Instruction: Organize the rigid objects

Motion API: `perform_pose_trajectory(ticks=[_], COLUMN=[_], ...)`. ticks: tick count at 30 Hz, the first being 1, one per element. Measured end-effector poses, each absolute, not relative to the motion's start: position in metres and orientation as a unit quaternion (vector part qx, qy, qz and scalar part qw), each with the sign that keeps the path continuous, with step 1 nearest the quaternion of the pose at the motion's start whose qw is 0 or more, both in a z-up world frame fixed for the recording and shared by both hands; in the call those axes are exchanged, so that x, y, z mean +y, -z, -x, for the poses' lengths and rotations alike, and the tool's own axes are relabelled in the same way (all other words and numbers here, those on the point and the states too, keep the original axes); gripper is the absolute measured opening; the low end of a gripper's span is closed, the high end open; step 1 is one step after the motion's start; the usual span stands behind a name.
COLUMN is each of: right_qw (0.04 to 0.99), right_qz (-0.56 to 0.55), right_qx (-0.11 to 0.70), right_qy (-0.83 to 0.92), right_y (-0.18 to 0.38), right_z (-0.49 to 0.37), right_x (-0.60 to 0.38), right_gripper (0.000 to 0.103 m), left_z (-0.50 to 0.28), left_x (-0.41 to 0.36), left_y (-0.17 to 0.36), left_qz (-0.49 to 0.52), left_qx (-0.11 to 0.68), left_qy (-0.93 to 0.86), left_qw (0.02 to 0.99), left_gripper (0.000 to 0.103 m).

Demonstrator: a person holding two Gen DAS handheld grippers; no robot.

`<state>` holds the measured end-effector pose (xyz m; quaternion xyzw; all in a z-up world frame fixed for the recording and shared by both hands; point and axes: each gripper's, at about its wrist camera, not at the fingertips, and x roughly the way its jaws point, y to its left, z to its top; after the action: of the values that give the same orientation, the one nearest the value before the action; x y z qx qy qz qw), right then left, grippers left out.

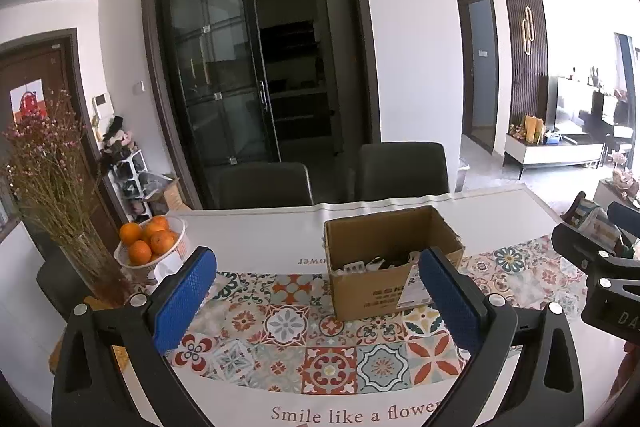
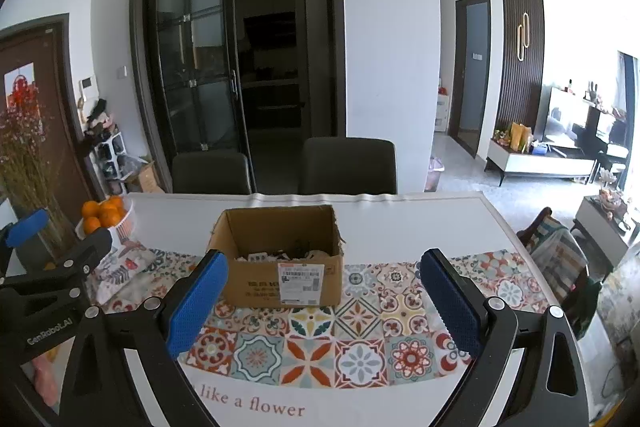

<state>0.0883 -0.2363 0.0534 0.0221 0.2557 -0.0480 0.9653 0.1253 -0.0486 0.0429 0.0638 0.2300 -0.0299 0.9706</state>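
The cardboard box sits mid-frame, long axis running left-right, open top up. The left gripper and right gripper both gape wide, holding nothing.

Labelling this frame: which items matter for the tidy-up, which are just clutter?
Job:
- cardboard box holding small items
- left hand-held gripper, open
- right hand-held gripper, open

Lying about:
- basket of oranges
- vase of dried flowers
- chairs

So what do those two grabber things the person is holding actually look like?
Each is black plastic: the left gripper and right gripper carry two angled arms with silver bolts, tipped by blue textured pads. White lettering marks the body of the left one, seen from the right camera.
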Motion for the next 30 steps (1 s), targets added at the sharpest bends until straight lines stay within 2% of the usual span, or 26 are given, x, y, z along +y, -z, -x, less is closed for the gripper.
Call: perform_pose_trajectory(ticks=[30], right_qw=[0.968], right_qz=[-0.015], right_qx=[0.248], right_qy=[0.044], right_y=[-0.0626], right_z=[-0.0828], right_x=[-0.2323], right_gripper=[0.097], left_z=[-0.1210], left_x=[-0.0458], left_y=[-0.0464], left_qz=[-0.058], left_qx=[0.223], left_qy=[0.037], left_qw=[0.972], left_gripper=[0.103])
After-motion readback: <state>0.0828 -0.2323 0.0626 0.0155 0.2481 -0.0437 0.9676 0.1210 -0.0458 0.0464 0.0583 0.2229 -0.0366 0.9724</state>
